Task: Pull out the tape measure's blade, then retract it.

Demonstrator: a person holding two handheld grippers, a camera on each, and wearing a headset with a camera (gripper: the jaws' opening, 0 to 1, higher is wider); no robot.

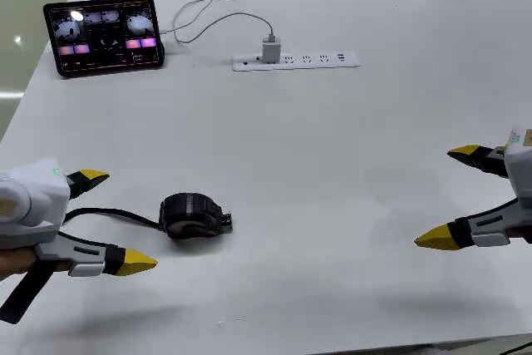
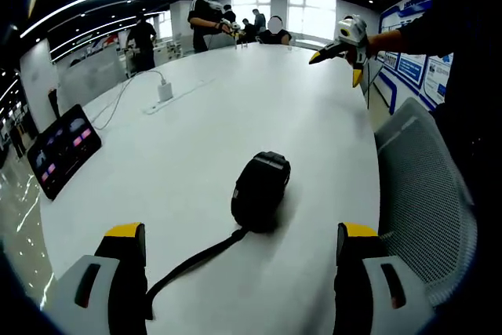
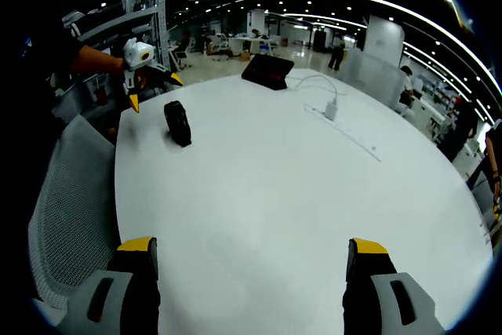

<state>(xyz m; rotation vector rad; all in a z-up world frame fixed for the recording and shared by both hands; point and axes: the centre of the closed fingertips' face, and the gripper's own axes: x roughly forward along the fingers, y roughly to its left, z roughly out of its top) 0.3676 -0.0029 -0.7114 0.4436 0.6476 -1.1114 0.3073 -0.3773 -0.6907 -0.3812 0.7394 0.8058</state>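
1. Two hand-held grippers hover over a white tabletop (image 1: 332, 164), well apart from each other. The left gripper (image 1: 123, 220) is at the left edge of the head view and the right gripper (image 1: 436, 197) at the right edge.
2. Both pairs of yellow-tipped fingers (image 1: 133, 262) are spread wide and hold nothing.
3. One black tape measure (image 1: 193, 215) lies on the tabletop just in front of the left gripper, much nearer to it than to the right gripper. A black strap (image 1: 108, 214) trails from the case back between the left fingers.
4. No blade is drawn out. By the look of it, the task is at its very start: the approach before any grasp.
5. The next move likely calls for one gripper to clasp the case while the other catches the small tab at the blade's end. That tab seems to face the right gripper, but it is too small to be sure.
6. Far across the tabletop lie a lit tablet (image 1: 104, 36) and a power strip (image 1: 296, 60) with a charger plugged in.
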